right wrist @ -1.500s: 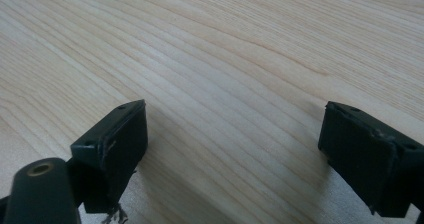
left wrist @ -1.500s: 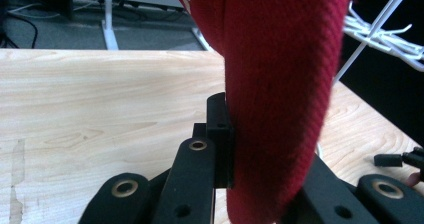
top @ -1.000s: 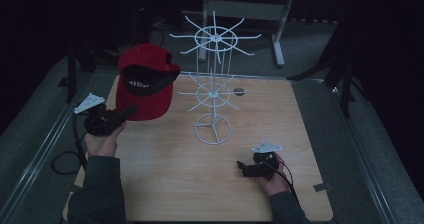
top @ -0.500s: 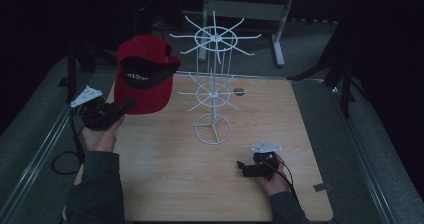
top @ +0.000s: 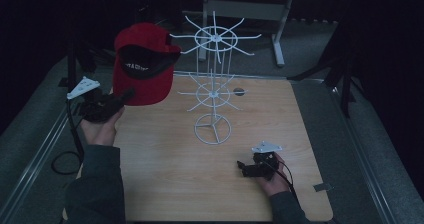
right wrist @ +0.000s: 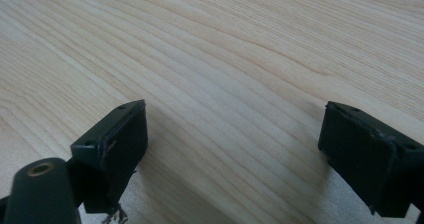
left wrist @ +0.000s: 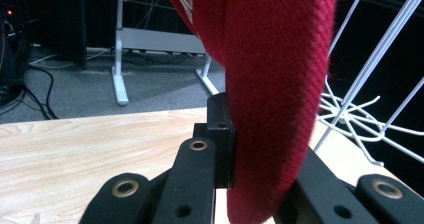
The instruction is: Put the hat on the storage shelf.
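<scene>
A red cap (top: 142, 66) with a black underside hangs in the air at the left of the table, left of the white wire rack (top: 214, 84). My left gripper (top: 124, 95) is shut on the cap's lower edge; in the left gripper view the red fabric (left wrist: 272, 84) is pinched between the black jaws. My right gripper (top: 243, 168) lies low over the wooden table (top: 165, 184) near the front right, open, with bare wood (right wrist: 235, 84) between its pads (right wrist: 117, 139).
The rack has two tiers of spokes and a round base ring (top: 213, 129) at the table's middle. A small dark hole (top: 239, 91) sits behind it. Grey floor mats and metal stand legs (top: 277, 44) surround the table.
My left hand has lifted the cap higher and slightly toward the rack. The right gripper has stayed where it was.
</scene>
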